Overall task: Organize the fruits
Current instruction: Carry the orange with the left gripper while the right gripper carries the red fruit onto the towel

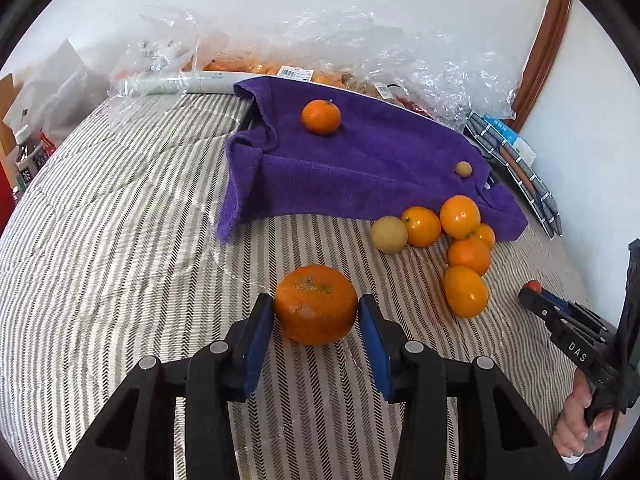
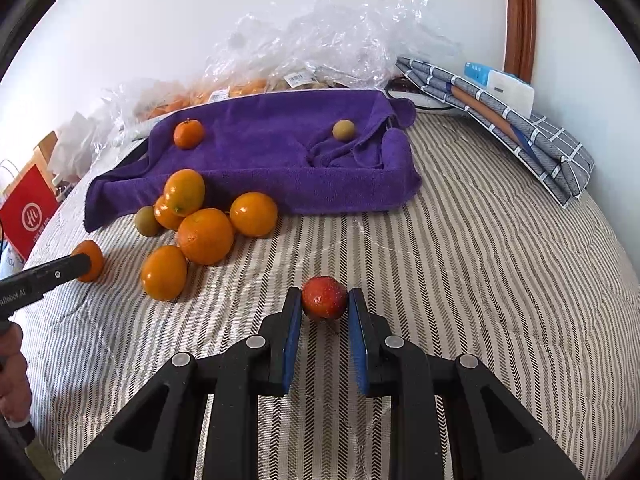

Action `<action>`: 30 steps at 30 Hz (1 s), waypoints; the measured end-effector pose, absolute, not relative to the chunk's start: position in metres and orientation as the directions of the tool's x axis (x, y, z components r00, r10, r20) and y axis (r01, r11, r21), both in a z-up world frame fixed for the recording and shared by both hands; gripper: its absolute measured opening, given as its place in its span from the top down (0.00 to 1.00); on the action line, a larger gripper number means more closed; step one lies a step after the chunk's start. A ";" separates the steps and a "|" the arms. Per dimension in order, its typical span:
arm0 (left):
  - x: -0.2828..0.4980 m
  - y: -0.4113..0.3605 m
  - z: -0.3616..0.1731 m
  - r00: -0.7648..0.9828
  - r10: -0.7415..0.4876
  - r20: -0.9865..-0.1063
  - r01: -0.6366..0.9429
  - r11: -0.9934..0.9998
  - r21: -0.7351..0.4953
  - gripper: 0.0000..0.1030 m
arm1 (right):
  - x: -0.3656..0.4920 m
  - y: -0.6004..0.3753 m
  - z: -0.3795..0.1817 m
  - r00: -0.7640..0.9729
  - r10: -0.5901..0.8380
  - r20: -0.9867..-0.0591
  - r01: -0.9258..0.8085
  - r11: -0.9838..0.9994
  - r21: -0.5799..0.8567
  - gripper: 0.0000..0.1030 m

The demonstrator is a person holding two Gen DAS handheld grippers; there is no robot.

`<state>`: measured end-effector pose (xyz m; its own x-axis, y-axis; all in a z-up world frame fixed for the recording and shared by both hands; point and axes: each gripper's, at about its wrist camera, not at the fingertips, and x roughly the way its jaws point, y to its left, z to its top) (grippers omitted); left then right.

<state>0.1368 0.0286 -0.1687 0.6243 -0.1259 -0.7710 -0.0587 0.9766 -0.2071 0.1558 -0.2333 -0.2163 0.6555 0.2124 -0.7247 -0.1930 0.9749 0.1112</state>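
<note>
A flat-topped tangerine (image 1: 314, 312) rests on the striped bedcover between the blue pads of my left gripper (image 1: 316, 302), which is shut on it; the same pair shows at the left of the right wrist view (image 2: 90, 260). My right gripper (image 2: 324, 300) is shut on a small red fruit (image 2: 323, 297) low over the cover. A purple towel (image 2: 272, 152) lies behind, carrying one tangerine (image 2: 188, 133) and a small greenish fruit (image 2: 343, 130). Several oranges (image 2: 205, 236) and a yellowish round fruit (image 2: 147, 221) sit clustered at the towel's front edge.
Crumpled clear plastic bags (image 1: 360, 48) with packed fruit line the wall behind the towel. Folded grey checked cloths (image 2: 520, 128) and a white box lie at the right. A red paper bag (image 2: 30, 212) stands off the left edge; bottles (image 1: 28, 156) stand beside the bed.
</note>
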 end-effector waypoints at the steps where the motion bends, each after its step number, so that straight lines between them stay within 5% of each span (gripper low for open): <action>1: 0.137 0.027 -0.170 0.630 -0.118 -0.768 -0.060 0.978 -0.199 0.60 | 0.156 -0.233 -0.216 0.654 0.211 -0.726 -0.193 0.975 0.109 0.77; 15: 0.132 0.052 -0.176 0.680 -0.234 -0.695 -0.081 0.918 -0.388 0.61 | 0.155 -0.236 -0.216 0.660 0.230 -0.715 -0.198 0.972 0.129 0.77; 30: 0.129 0.049 -0.172 0.701 -0.249 -0.668 -0.048 0.918 -0.393 0.61 | 0.148 -0.243 -0.212 0.680 0.276 -0.679 -0.215 0.961 0.176 0.77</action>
